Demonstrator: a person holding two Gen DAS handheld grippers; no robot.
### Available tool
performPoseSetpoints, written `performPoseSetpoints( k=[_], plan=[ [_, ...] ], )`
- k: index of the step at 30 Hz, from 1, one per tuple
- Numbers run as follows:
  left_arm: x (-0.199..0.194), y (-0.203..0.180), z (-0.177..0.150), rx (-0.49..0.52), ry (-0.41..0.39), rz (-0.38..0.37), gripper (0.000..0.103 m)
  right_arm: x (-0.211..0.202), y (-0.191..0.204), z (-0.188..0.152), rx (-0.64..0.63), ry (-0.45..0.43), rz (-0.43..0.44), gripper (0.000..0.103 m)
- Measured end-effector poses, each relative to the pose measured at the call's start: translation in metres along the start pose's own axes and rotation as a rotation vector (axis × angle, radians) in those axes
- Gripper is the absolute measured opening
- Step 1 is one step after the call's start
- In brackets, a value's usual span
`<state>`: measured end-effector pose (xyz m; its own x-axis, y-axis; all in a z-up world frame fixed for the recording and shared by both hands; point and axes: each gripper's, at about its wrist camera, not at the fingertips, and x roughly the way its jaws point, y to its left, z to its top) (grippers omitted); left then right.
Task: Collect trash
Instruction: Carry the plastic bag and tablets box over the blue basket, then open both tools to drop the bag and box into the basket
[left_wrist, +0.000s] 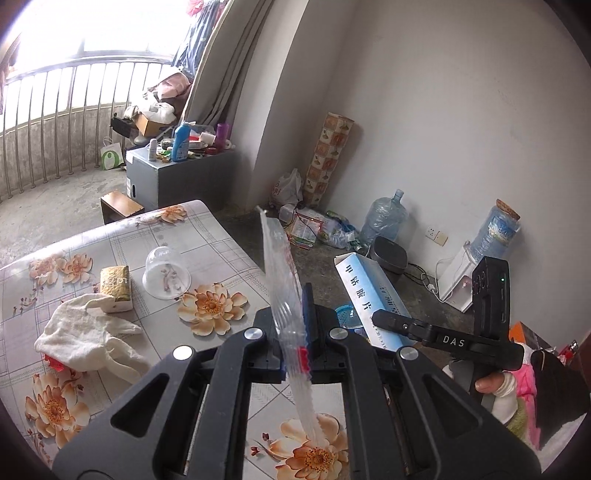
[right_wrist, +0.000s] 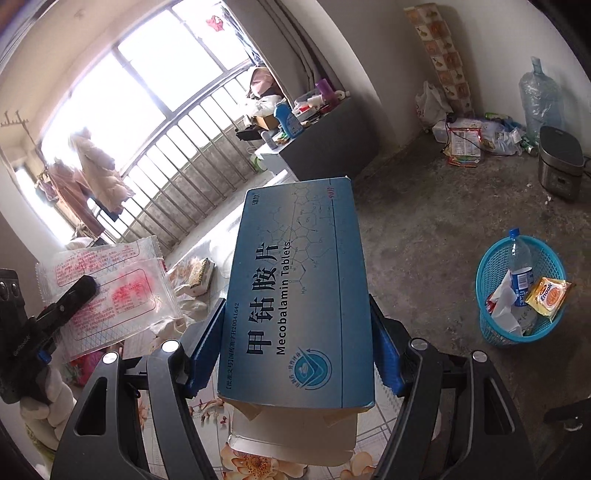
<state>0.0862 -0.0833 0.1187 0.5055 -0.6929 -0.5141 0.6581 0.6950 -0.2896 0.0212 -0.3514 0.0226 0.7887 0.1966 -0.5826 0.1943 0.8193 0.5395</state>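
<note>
Trash fills both of my tools. My left gripper (left_wrist: 295, 314) is clamped on a clear plastic wrapper (left_wrist: 282, 280) with red print, which stands edge-on up the middle of the left wrist view and spreads flat at the left of the right wrist view. My right gripper (right_wrist: 295, 325) has its blue pads pressed against the two long sides of a blue tablet box (right_wrist: 299, 291), open at its near end, which fills the centre of that view; in the left wrist view the same box juts up at centre right.

Below both tools lies the table (left_wrist: 221, 236) under a flowered cloth. On it, in the left of the left wrist view, sit a clear plastic cup (left_wrist: 166, 273) turned upside down, a small gold packet (left_wrist: 115, 288) just beside it, and a white cloth glove (left_wrist: 85, 336) nearer the lower left.

On the concrete floor, at the right of the right wrist view, stands a blue mesh basket (right_wrist: 491, 332) holding a plastic bottle (right_wrist: 519, 273), crumpled paper and a yellow snack packet (right_wrist: 548, 297).
</note>
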Motion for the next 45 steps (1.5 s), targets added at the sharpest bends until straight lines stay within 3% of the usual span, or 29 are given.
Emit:
performPoseSetpoints(
  k=[14, 24, 31, 32, 34, 35, 36, 38, 40, 45],
  plan=[
    [0.164, -0.109, 0.009, 0.143, 0.241, -0.180, 0.005, -0.028, -0.151, 0.005, 0.328, -0.095, -0.140, 0.069],
    [0.310, -0.157, -0.021, 0.165, 0.480, -0.196, 0.005, -0.019, -0.269, -0.014, 0.573, -0.097, -0.296, 0.070],
    [0.408, -0.174, -0.038, 0.173, 0.593, -0.182, 0.005, 0.016, -0.320, 0.009, 0.597, -0.058, -0.363, 0.072],
    [0.423, -0.176, -0.041, 0.175, 0.608, -0.177, 0.008, 0.020, -0.326, 0.013, 0.592, -0.058, -0.377, 0.073],
    [0.459, -0.177, -0.052, 0.144, 0.675, -0.172, 0.030, 0.035, -0.342, 0.020, 0.580, -0.056, -0.389, 0.076],
    [0.476, -0.176, -0.058, 0.124, 0.706, -0.170, 0.051, 0.046, -0.352, 0.022, 0.573, -0.042, -0.400, 0.078],
    [0.491, -0.174, -0.065, 0.111, 0.724, -0.150, 0.057, 0.057, -0.361, 0.022, 0.575, -0.023, -0.427, 0.082],
    [0.512, -0.170, -0.074, 0.102, 0.748, -0.097, 0.057, 0.079, -0.383, 0.017, 0.593, 0.025, -0.460, 0.082],
    [0.515, -0.165, -0.077, 0.074, 0.752, -0.092, 0.057, 0.092, -0.399, 0.006, 0.637, 0.083, -0.495, 0.082],
    [0.494, -0.156, -0.061, 0.072, 0.698, -0.119, 0.057, 0.072, -0.407, -0.017, 0.714, 0.012, -0.469, 0.082]
  ],
)
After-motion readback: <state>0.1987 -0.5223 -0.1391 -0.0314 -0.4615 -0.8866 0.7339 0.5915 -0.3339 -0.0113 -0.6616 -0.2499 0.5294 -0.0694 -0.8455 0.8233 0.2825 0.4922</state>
